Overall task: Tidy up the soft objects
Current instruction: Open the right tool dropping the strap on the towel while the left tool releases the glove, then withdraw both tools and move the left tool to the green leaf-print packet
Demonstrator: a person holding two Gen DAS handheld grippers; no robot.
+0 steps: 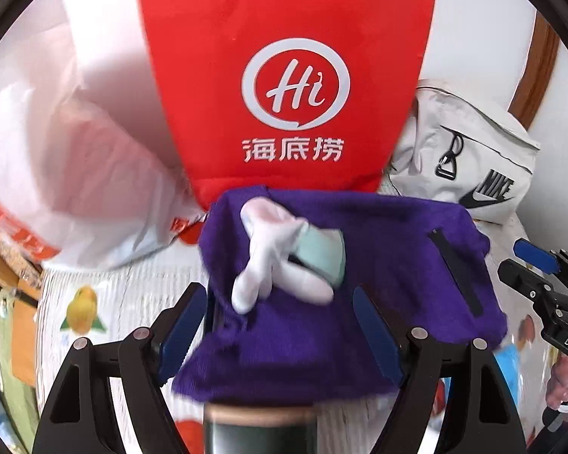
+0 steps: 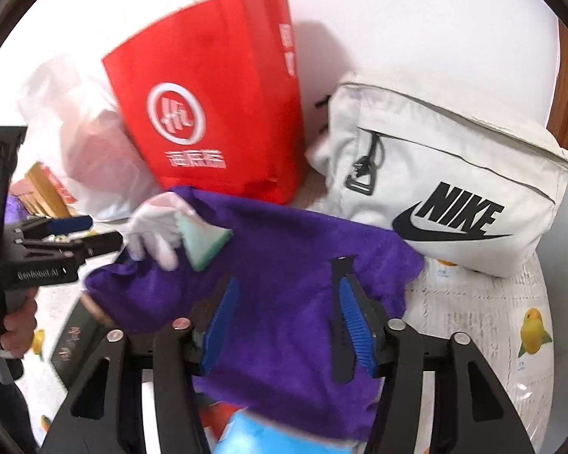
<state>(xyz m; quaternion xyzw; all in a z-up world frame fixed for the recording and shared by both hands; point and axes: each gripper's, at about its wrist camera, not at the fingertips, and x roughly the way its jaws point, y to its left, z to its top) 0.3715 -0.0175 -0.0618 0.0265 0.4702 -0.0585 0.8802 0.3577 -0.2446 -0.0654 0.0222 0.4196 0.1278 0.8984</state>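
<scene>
A: Where does the soft stuff sit?

B: The fuzzy purple fleece cloth with a black zip (image 1: 359, 276) fills the lower middle of the left wrist view, draped over something dark beneath it on the fruit-print table cover (image 1: 106, 295). On top of it, centre left, lies a small white sock-like bundle with a mint-green patch (image 1: 284, 257).

A: And the claws?

B: The left claw (image 1: 280, 325) stands apart, its blue pads either side of the cloth's near part, and I see no pad pressing on it. The right claw (image 2: 287, 321) in its own view also stands apart, over the cloth's near half; nothing is clamped.

A: How will the cloth handle?

B: I judge it light, limp and plush, so it sags and folds wherever it is unsupported. Pinching a bunched edge or corner seems safer than the flat middle, where the pads could slide on the pile.

A: The white bundle?

B: It lies loose, so it probably rolls off if the cloth tilts. I would take it first, by its thick middle.

A: Anything nearby?

B: A red paper bag with a white logo (image 1: 284, 75) at upper centre, a white fabric Nike bag (image 2: 454, 181) at right.
</scene>
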